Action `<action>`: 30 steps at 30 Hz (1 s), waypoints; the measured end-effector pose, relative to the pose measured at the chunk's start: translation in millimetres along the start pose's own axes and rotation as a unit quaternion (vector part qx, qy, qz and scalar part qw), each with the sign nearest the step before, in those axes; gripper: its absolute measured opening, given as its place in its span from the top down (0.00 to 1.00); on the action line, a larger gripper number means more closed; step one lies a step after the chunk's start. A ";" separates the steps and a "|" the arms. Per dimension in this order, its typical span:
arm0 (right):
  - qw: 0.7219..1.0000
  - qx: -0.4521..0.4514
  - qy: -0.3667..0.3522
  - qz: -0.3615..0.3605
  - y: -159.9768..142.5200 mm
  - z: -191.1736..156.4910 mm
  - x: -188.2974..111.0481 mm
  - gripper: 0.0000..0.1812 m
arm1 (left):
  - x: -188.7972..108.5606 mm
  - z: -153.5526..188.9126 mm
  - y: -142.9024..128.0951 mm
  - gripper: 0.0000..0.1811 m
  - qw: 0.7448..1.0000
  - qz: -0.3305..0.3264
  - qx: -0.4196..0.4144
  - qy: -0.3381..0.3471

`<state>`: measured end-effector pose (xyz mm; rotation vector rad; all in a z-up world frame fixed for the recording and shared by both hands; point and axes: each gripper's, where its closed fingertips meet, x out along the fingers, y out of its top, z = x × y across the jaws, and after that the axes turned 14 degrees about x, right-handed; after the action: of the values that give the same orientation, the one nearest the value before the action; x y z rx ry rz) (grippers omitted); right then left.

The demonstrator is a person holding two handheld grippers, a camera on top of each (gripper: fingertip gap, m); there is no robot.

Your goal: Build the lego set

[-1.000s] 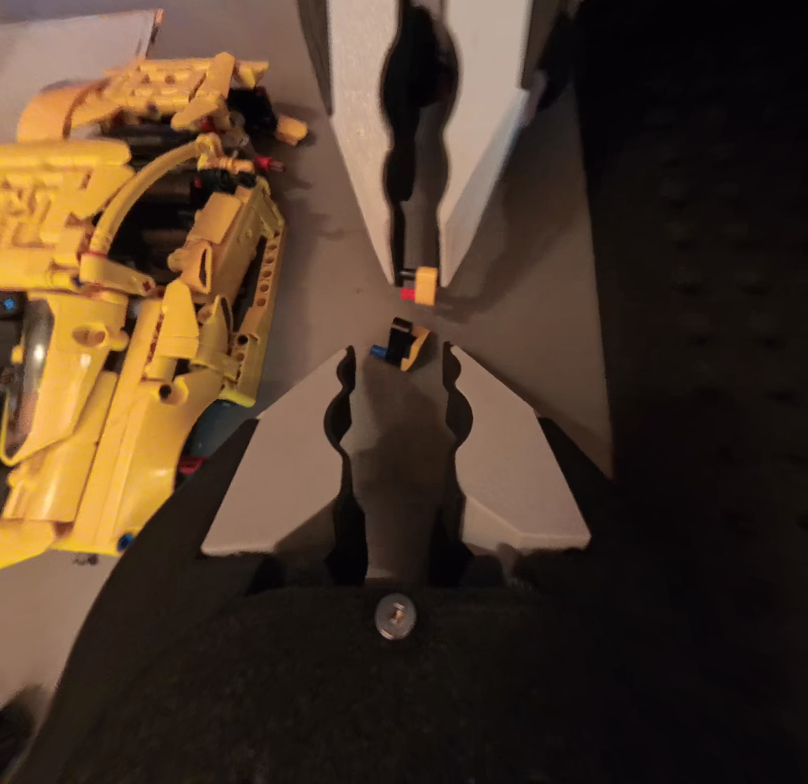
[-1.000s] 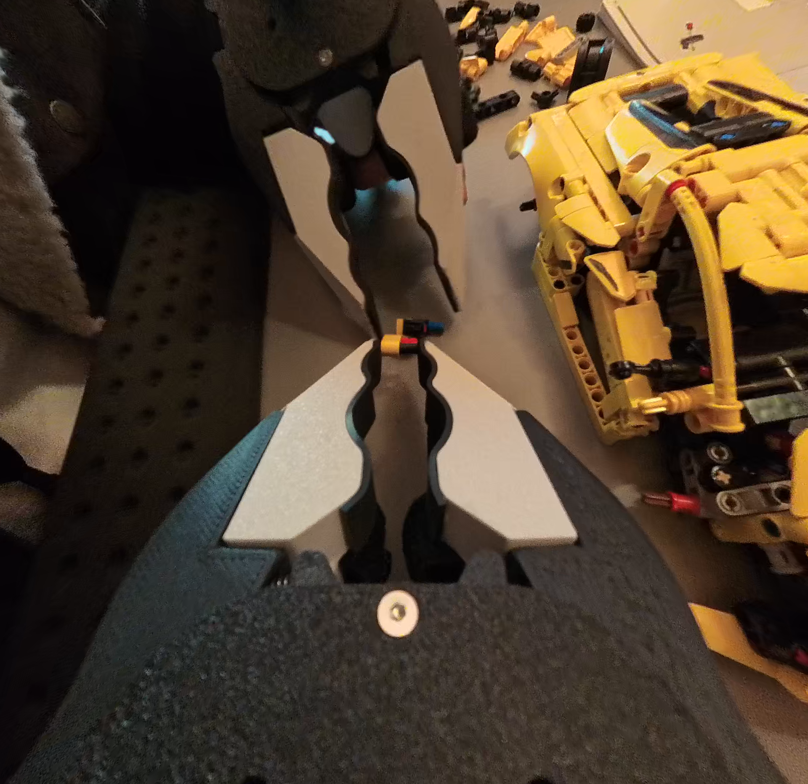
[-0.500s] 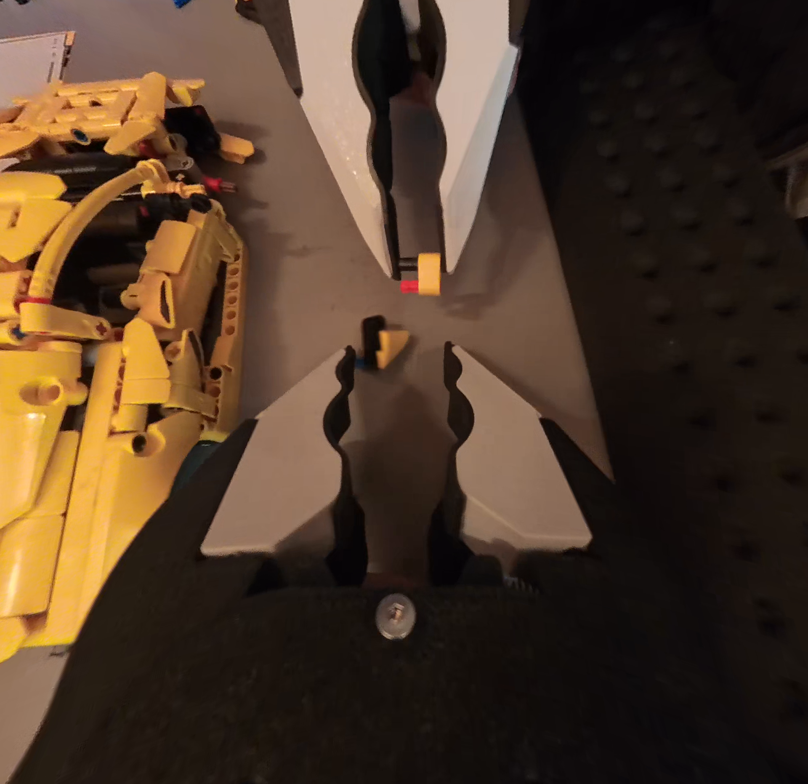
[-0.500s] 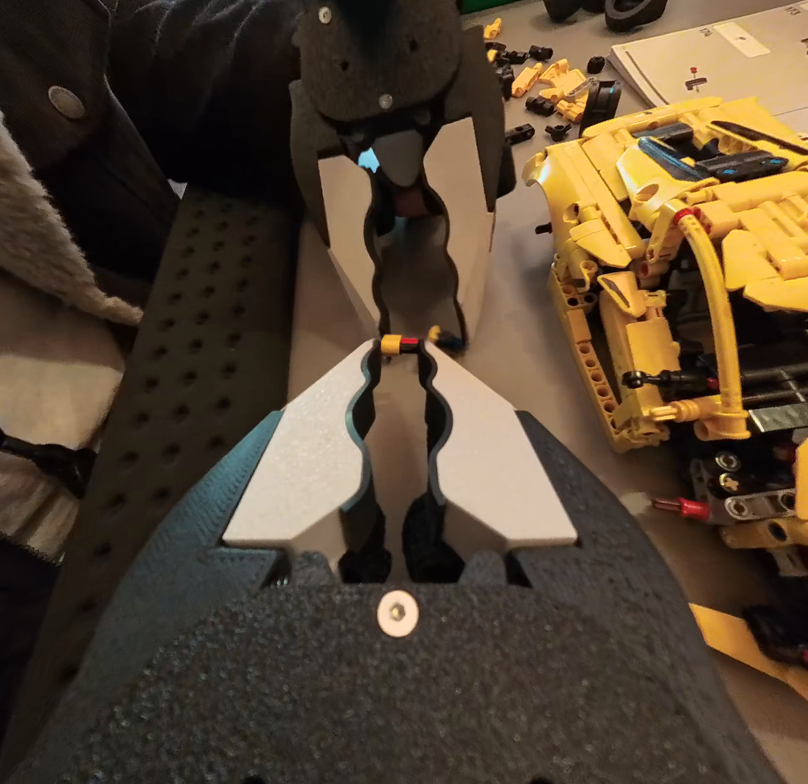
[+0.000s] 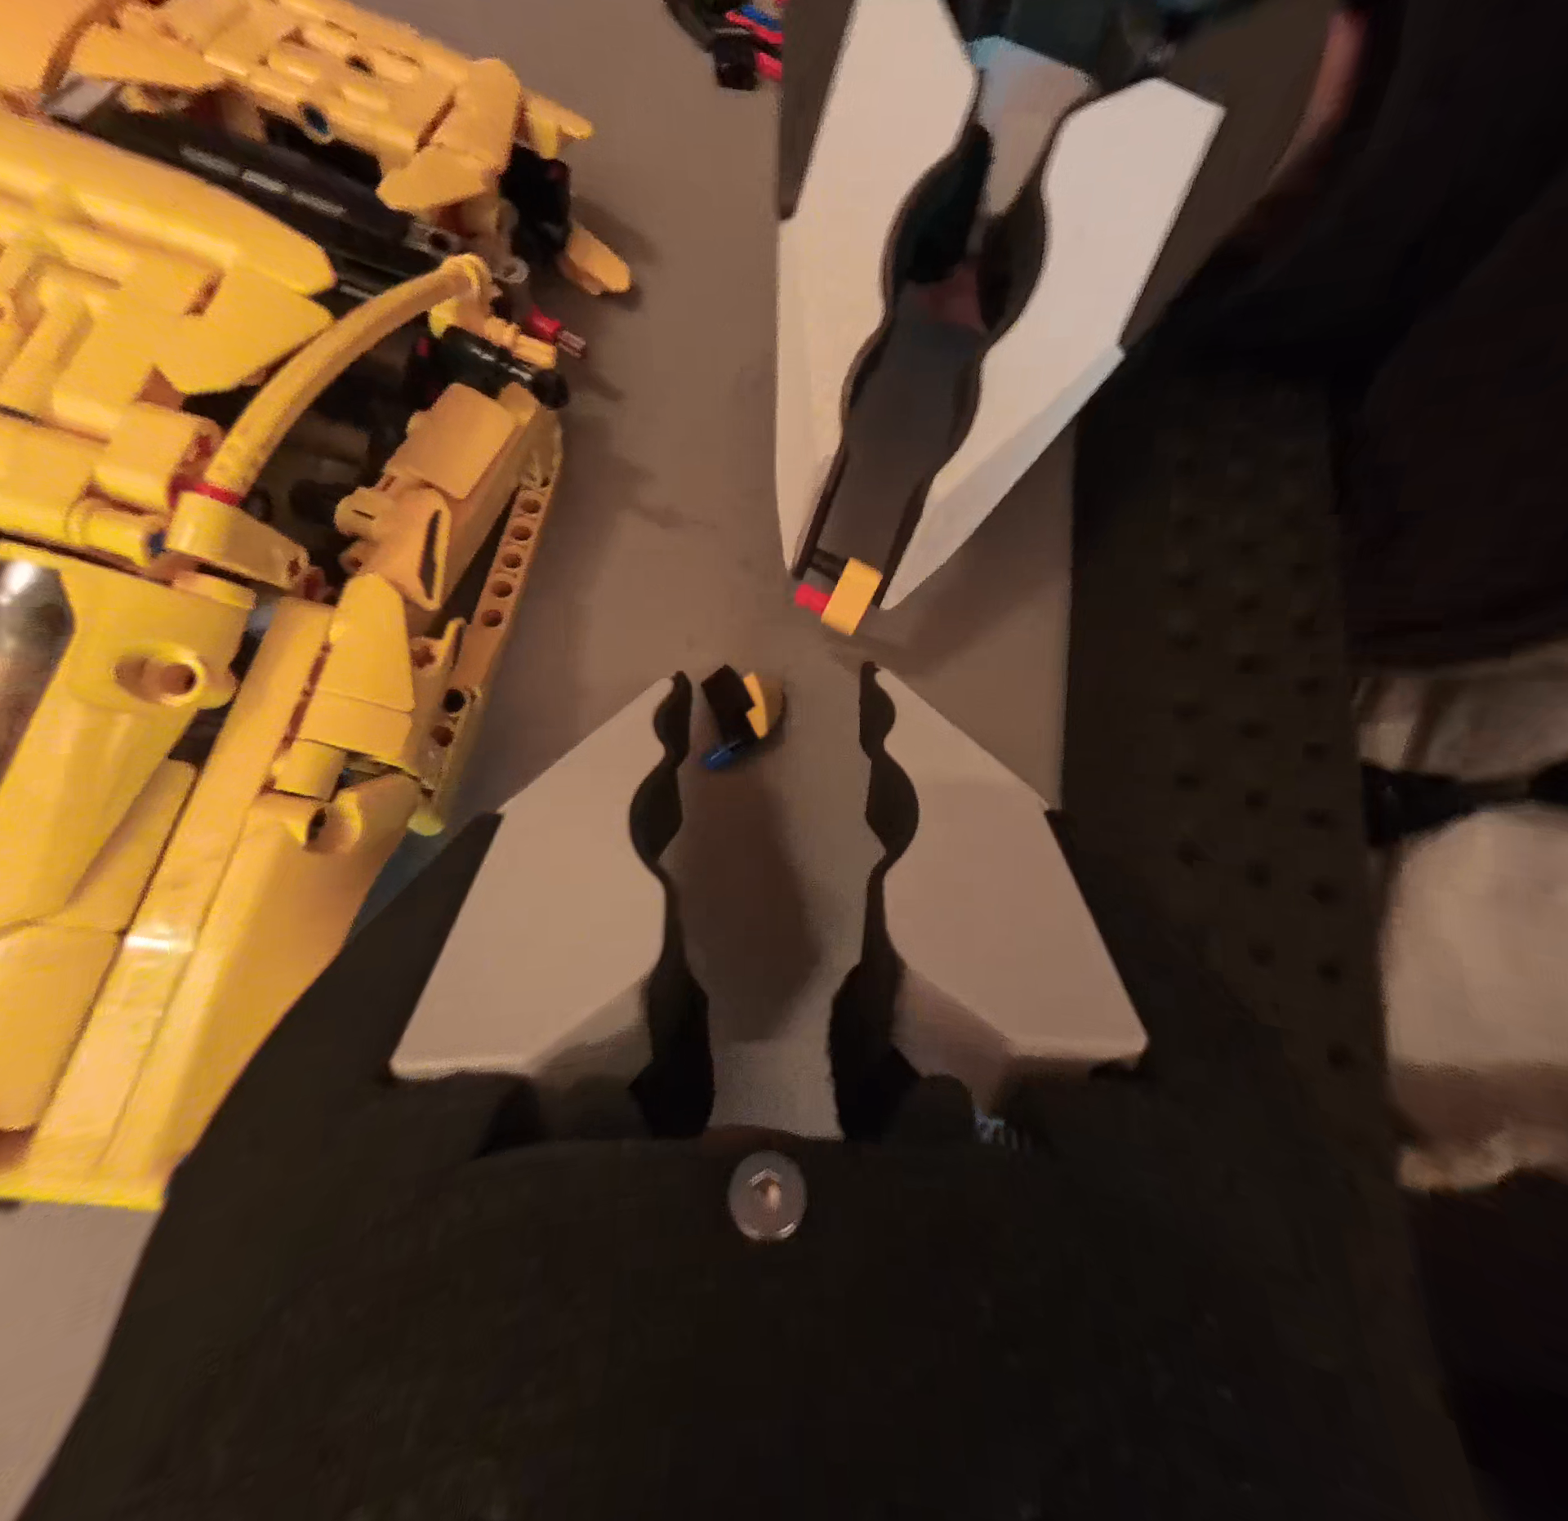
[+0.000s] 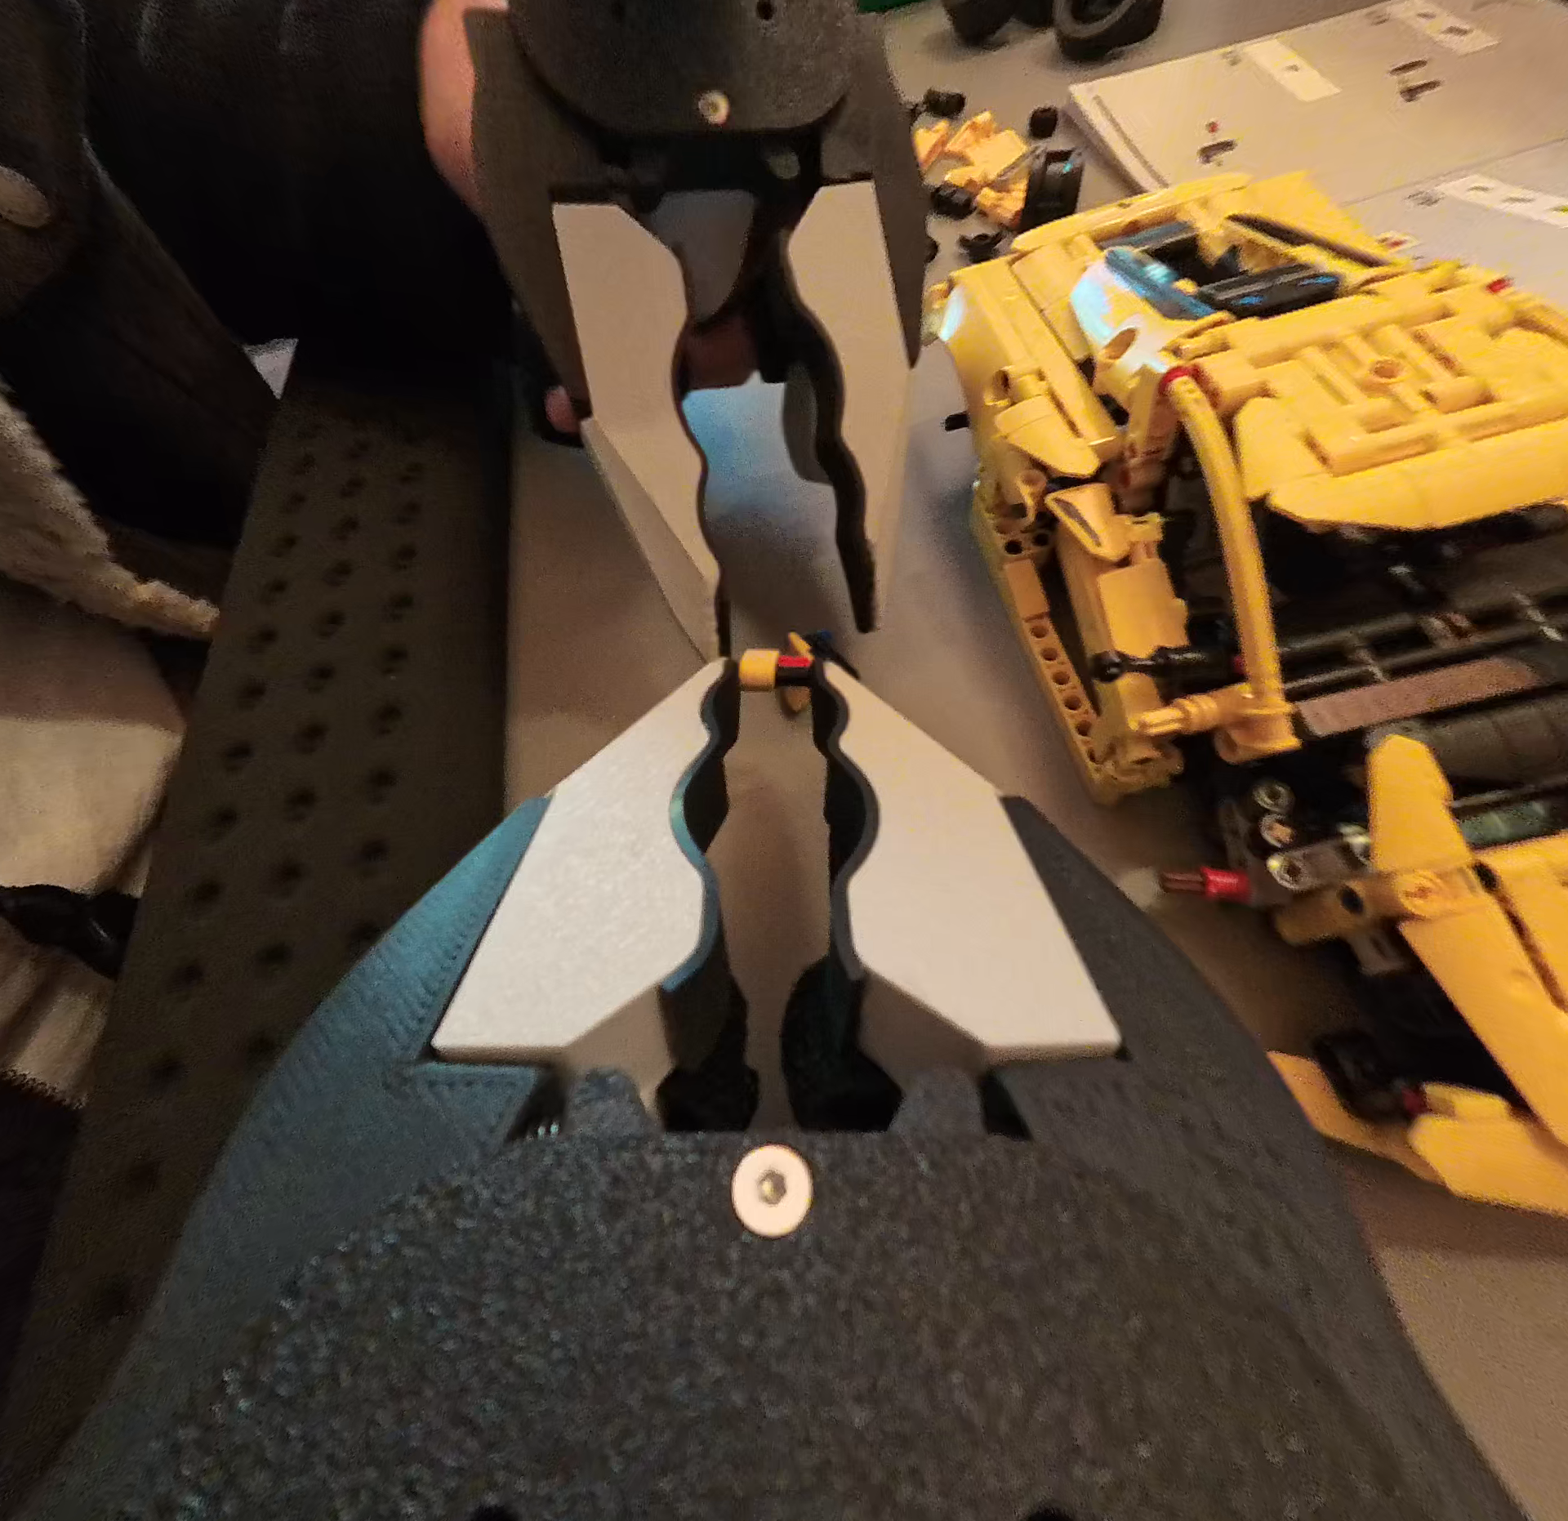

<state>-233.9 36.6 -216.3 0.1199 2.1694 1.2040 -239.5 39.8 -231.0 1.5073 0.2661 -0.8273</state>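
Car model, yellow, half built, lies on grey table well left of left gripper's jaws. Left gripper: jaws wide apart, nothing clamped; small black-yellow piece with blue pin lies on table between fingertips, close to left finger. Right gripper faces it tip to tip, jaws narrow, pinching yellow piece with red-black pin at very tips. Dark perforated strip right of both jaws.
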 end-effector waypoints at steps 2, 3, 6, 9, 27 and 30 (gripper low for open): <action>1.000 0.003 -0.008 0.018 5.5 3.1 -7.3 0.92 | 2.0 4.5 6.0 0.78 0.999 -0.008 -0.033 0.004; 1.000 0.006 -0.008 0.024 7.5 3.5 -9.8 0.92 | 2.5 -0.2 4.7 0.78 0.998 -0.023 -0.049 0.027; 1.000 0.013 -0.006 0.026 7.7 3.5 -11.2 0.92 | 4.1 -2.4 0.8 0.78 0.994 -0.046 -0.084 0.046; 1.000 0.011 -0.008 0.025 7.6 3.2 -12.1 0.92 | 8.7 -2.9 -9.8 0.78 0.992 -0.074 -0.089 0.049; 0.971 0.138 0.168 0.100 31.3 -20.3 -34.5 0.92 | -14.2 12.0 39.7 0.92 0.985 0.167 -0.002 -0.047; 0.980 0.114 0.147 0.066 20.8 -20.7 -24.9 0.92 | -16.8 15.1 42.0 0.92 0.980 0.184 -0.020 -0.066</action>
<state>-230.8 24.2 -180.0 0.1959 2.5933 1.0947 -230.2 24.9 -186.7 1.4000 -0.0950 -0.6165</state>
